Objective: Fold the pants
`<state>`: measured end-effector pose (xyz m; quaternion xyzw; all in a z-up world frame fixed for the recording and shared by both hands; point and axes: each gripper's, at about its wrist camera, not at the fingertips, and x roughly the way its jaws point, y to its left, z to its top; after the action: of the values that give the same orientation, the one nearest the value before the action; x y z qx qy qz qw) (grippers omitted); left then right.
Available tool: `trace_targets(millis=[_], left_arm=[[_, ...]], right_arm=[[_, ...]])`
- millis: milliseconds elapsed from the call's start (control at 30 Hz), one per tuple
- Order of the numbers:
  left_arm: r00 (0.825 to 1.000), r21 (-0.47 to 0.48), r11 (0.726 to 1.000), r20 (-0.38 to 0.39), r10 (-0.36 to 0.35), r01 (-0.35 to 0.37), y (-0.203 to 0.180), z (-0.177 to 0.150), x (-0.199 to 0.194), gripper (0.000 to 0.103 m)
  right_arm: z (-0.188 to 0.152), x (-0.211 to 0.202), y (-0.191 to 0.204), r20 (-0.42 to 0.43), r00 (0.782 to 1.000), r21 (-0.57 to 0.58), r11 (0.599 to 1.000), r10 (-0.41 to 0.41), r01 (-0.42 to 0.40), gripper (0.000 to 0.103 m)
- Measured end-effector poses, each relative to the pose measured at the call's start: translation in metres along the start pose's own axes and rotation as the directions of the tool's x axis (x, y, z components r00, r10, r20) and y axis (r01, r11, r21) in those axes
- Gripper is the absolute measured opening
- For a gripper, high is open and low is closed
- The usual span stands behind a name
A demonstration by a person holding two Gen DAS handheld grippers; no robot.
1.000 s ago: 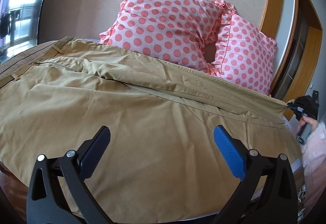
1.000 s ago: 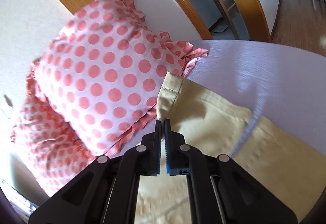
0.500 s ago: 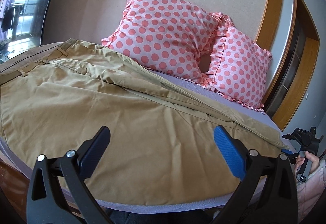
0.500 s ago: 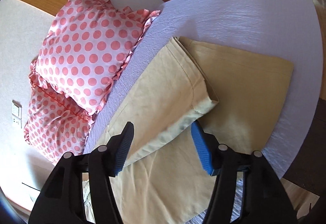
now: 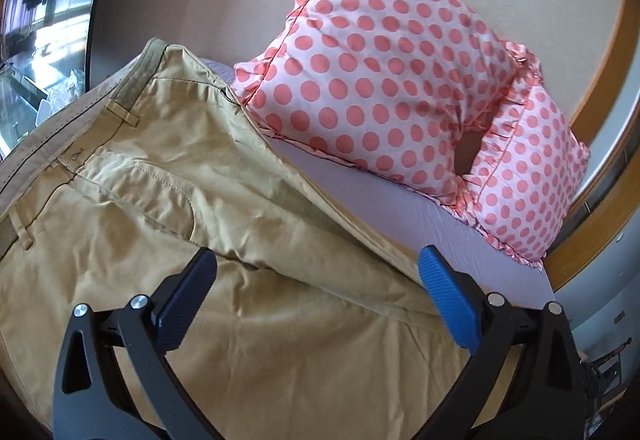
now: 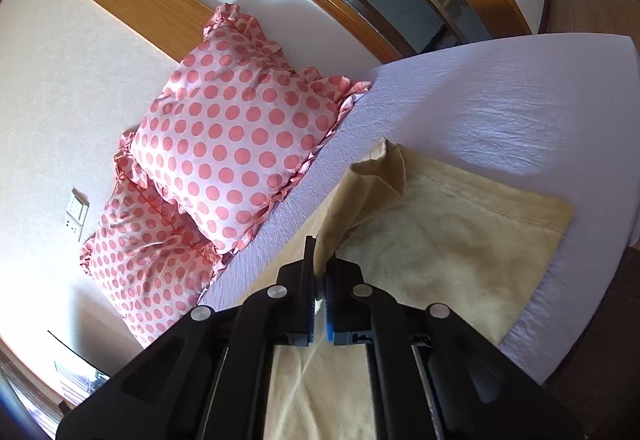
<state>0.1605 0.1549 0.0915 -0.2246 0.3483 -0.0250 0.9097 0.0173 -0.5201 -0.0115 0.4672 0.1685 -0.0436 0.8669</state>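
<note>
Right now the right gripper [image 6: 319, 280] has its fingers pressed together on a raised fold of the tan pants [image 6: 448, 240], pinching the cloth a little way back from the leg ends. Just past those fingers the upper leg's hem [image 6: 380, 168] stands up, slightly lifted and gaping, while the lower leg lies flat beyond it with its stitched hem toward the far edge of the bed [image 6: 520, 100].

The left gripper [image 5: 318, 292] is released, its fingers spread wide and holding nothing; it hovers over the upper part of the pants [image 5: 168, 168], and contact with the cloth cannot be made out. From there the waistband [image 5: 100, 100] lies ahead and to the left, near the bed's edge.

So the long axis of the garment runs across the bed, waistband on the left hand's side, hems on the right hand's, parallel to the two dotted pillows [image 5: 380, 80] just behind it. The right hand is the nearer to the hems, and any lengthwise fold probably starts by carrying that pinched end toward the waistband.
</note>
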Motion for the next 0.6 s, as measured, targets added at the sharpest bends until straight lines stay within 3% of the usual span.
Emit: trace_targets(millis=[133,233,333,433,467,600], left_arm=[[0.990,-0.066,0.990,-0.072,0.120,-0.125,0.012,0.046,0.057,0.094],[0.963,-0.099,0.963,-0.127,0.238,-0.251,0.027,0.070,0.098,0.086],[0.943,-0.173,0.930,-0.138,0.303,-0.324,0.049,0.084,0.119,0.073],[0.959,-0.233,0.931,-0.103,0.263,-0.280,0.067,0.083,0.112,0.038],[0.971,-0.230,0.944,-0.086,0.223,-0.237,0.068,0.081,0.104,0.018],[0.989,-0.144,0.980,0.026,0.144,-0.139,0.057,0.056,0.031,0.015]], right_arm=[[-0.001,-0.004,0.000,0.009,1.000,-0.010,1.000,0.010,-0.010,0.004],[-0.001,-0.004,0.001,0.012,1.000,-0.007,1.000,0.018,-0.018,0.004],[-0.001,-0.003,0.000,0.011,1.000,-0.010,1.000,0.016,-0.016,0.004],[0.002,-0.001,-0.001,0.010,1.000,-0.010,1.000,0.016,-0.016,0.004],[0.004,-0.001,0.000,0.013,1.000,-0.015,1.000,0.016,-0.015,0.004],[0.013,-0.012,0.002,0.060,0.998,-0.051,0.999,-0.003,0.006,0.004]])
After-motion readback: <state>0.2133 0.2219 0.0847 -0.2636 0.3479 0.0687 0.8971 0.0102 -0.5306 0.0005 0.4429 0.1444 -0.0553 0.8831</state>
